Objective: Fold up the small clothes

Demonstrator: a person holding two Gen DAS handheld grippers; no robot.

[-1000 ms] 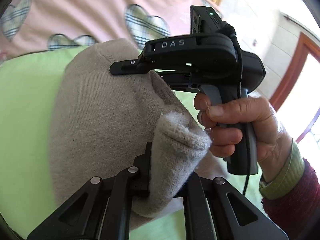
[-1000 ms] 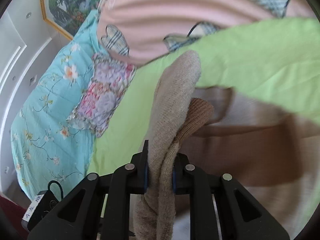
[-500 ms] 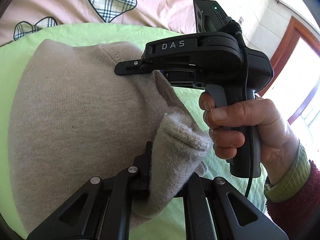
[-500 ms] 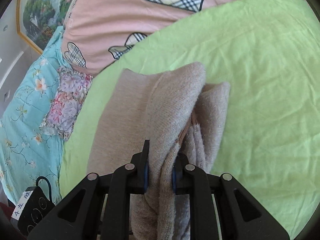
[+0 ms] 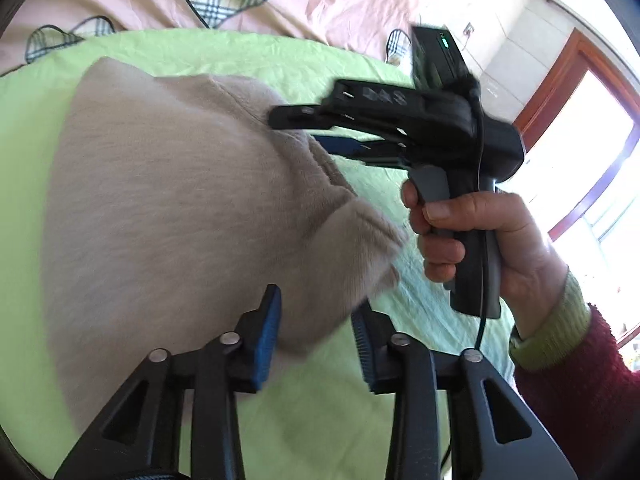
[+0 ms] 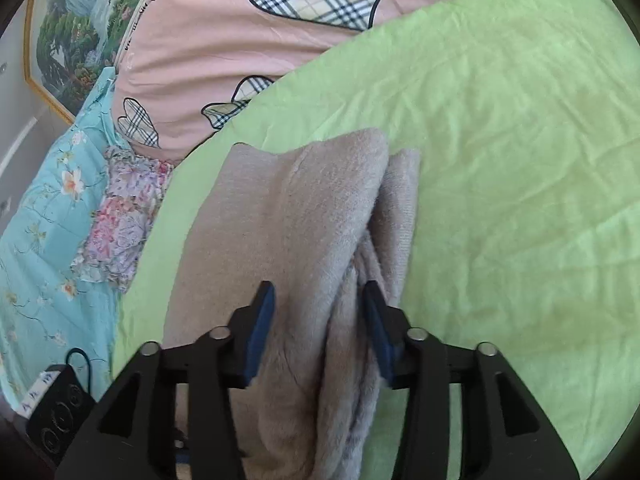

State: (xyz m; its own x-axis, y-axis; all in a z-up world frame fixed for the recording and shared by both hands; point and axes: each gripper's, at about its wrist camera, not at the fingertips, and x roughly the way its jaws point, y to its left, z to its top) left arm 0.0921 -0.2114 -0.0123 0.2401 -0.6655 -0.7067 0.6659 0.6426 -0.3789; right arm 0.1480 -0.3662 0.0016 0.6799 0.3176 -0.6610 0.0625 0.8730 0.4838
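**Both tongs let go over the fold**

On the green bed sheet (image 6: pixel 500 160) lies the beige knit garment (image 5: pixel 180 208), doubled over, and my left tongs (image 5: pixel 316 332) stand wide apart around its near corner, gripping nothing. From the right wrist view I see my right tongs (image 6: pixel 320 320) equally spread, blue pads (image 6: pixel 262 320) straddling the thick bunched edge without pinching it. I judge this as the release after one fold; the layers sit uneven along the right side. Next I'd want to lift clear without dragging the cloth, then pick fresh corners for another fold. Lettering on the right tool's body (image 5: pixel 420 116) is blurred; I can't read it reliably. Pink heart-patterned bedding (image 6: pixel 240 40) sits beyond.
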